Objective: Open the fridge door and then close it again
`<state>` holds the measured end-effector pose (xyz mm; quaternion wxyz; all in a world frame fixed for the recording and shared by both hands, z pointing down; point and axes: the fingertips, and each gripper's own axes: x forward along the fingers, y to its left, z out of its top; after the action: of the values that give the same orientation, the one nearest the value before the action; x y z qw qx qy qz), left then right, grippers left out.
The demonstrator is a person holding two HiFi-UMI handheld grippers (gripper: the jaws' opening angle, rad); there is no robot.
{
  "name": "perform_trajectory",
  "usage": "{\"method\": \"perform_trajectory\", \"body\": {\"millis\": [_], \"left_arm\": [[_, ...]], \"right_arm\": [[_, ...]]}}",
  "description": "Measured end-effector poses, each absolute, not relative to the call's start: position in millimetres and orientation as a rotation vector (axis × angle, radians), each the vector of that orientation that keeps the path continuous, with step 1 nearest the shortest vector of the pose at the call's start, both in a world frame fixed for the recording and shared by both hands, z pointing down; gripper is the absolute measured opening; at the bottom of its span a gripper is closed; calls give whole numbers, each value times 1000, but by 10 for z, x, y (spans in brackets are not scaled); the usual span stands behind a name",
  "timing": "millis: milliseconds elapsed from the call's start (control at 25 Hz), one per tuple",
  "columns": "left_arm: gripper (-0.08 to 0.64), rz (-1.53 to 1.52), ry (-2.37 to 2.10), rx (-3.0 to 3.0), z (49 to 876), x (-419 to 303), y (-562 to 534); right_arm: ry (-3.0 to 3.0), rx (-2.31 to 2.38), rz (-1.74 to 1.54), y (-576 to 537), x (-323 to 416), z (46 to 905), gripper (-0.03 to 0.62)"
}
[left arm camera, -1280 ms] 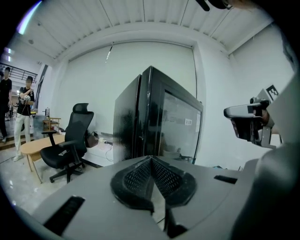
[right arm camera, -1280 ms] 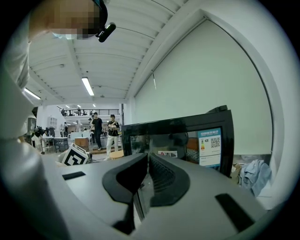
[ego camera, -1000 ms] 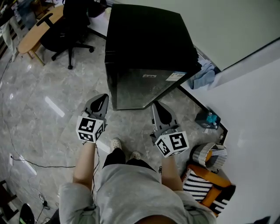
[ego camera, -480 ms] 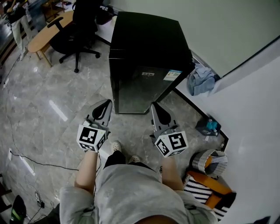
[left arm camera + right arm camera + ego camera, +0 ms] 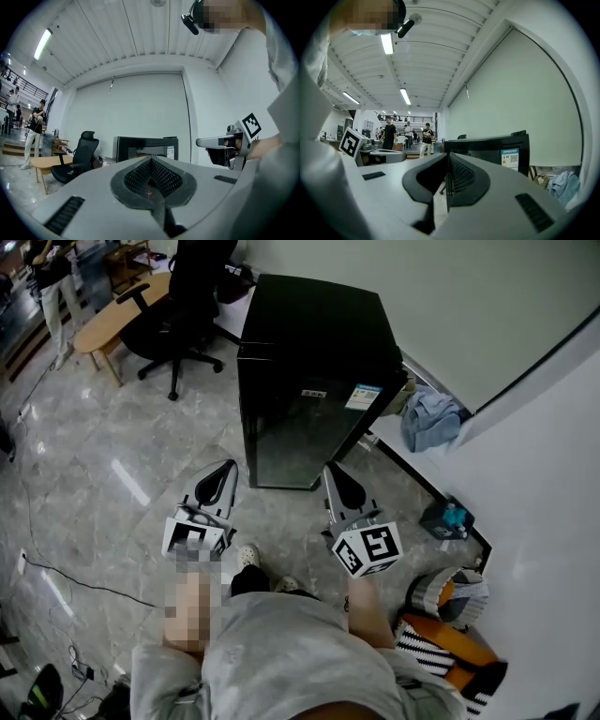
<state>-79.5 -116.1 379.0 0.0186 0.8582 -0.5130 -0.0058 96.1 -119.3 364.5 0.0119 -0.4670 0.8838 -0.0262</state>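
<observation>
A small black fridge (image 5: 314, 381) stands on the marble floor against the wall, its door closed and a blue-white label near the door's top right. Both grippers are held level in front of the person, short of the door and apart from it. My left gripper (image 5: 225, 468) is shut with nothing between its jaws, and it points at the fridge's (image 5: 145, 149) left front. My right gripper (image 5: 330, 470) is also shut and empty, in line with the door's right part (image 5: 487, 145). Each gripper shows in the other's view: the right gripper (image 5: 201, 142) and the left gripper (image 5: 401, 154).
A black office chair (image 5: 183, 306) and a wooden table (image 5: 108, 320) stand left of the fridge. A blue cloth (image 5: 427, 418) lies at its right by the wall. A teal item (image 5: 450, 517), a round basket (image 5: 450, 582) and a striped bag (image 5: 441, 643) sit by the white partition. A cable (image 5: 84, 582) crosses the floor.
Both grippers have come up and forward toward the fridge, the left one further than the right. Their jaws stay shut and the fridge door stays closed.
</observation>
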Motion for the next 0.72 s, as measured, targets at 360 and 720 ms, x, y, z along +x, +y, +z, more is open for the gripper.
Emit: {"method": "perform_trajectory", "body": {"millis": [360, 720], "left_arm": [[14, -47, -1634, 2663, 3698, -679, -788], [14, -75, -1640, 2668, 3636, -562, -536]], "right_arm": [[2760, -1434, -46, -887, 1070, 3582, 26], [2759, -1426, 12, -638, 1162, 3502, 26]]}}
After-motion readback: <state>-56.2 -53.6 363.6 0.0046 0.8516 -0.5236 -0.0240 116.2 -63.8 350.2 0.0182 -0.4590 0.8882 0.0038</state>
